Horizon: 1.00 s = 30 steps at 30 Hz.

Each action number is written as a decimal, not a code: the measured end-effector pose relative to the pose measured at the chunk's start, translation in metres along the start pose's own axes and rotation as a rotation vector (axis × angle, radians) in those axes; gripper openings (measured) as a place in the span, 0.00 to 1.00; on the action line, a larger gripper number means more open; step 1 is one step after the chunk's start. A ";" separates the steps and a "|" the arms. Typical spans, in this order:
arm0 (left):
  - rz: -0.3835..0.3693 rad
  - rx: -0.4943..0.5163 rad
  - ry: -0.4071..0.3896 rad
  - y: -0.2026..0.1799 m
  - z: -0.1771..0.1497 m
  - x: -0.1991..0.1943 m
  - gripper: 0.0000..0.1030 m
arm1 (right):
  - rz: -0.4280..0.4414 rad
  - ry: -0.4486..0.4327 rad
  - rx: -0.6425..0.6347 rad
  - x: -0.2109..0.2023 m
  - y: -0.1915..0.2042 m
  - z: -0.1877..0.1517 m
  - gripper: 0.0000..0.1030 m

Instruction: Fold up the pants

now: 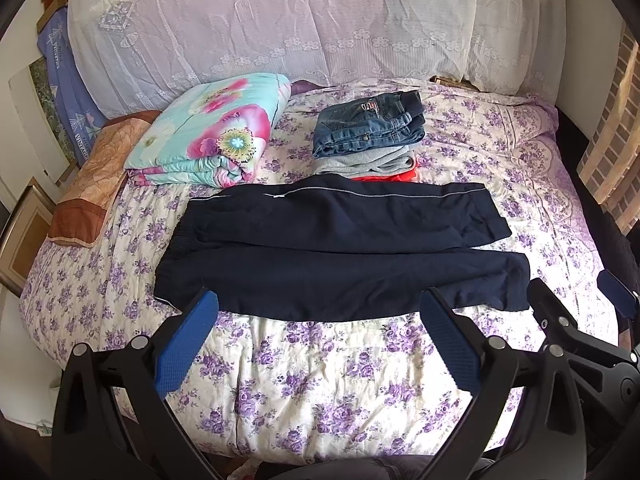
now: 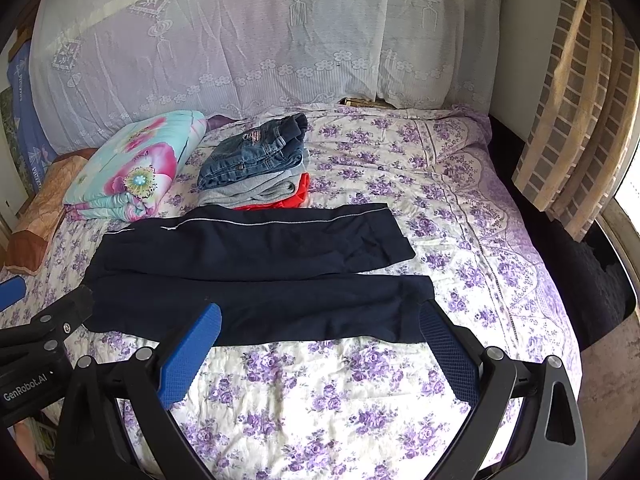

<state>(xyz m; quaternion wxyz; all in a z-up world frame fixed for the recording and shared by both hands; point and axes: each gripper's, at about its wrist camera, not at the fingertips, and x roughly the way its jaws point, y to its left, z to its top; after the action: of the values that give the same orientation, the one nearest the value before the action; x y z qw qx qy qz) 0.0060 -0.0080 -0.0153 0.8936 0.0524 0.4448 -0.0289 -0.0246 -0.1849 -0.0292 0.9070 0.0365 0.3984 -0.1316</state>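
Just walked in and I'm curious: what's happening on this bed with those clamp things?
A person is holding two hand-held grippers over a bed to fold a pair of dark navy pants, which lie spread flat. The left gripper and right gripper both hang open near the pants' near edge, gripping nothing. Behind sits a stack of folded clothes with jeans on top.

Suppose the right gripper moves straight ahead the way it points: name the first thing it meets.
Probably the near leg of the dark navy pants, spread flat just beyond the open right gripper; depth is uncertain.

Home bedroom: bed (image 1: 320, 392), lace curtain (image 1: 280, 20)
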 end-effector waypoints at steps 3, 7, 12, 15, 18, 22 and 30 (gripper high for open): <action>-0.001 0.002 0.006 -0.001 0.001 0.002 0.95 | 0.002 0.005 0.001 0.001 0.000 -0.001 0.96; -0.003 0.001 0.007 -0.001 0.000 0.002 0.95 | 0.001 0.006 0.001 0.001 0.000 -0.001 0.96; -0.002 -0.005 0.007 0.000 -0.002 0.002 0.95 | 0.002 0.007 0.000 0.001 0.000 0.000 0.96; -0.003 -0.010 0.008 0.001 -0.004 0.003 0.95 | 0.003 0.009 -0.003 0.001 0.001 -0.001 0.97; -0.004 -0.014 0.012 0.005 -0.005 0.003 0.95 | 0.005 0.013 -0.008 0.001 0.003 -0.002 0.97; -0.005 -0.018 0.019 0.006 -0.005 0.004 0.95 | 0.003 0.018 -0.015 0.001 0.009 -0.005 0.96; -0.024 -0.028 0.047 0.010 -0.002 0.011 0.95 | 0.005 0.028 -0.019 0.004 0.010 -0.004 0.97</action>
<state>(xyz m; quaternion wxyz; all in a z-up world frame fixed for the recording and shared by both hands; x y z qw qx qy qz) 0.0115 0.0020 -0.0245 0.8831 0.0351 0.4668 -0.0320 -0.0228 -0.1756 -0.0351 0.9018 0.0307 0.4124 -0.1253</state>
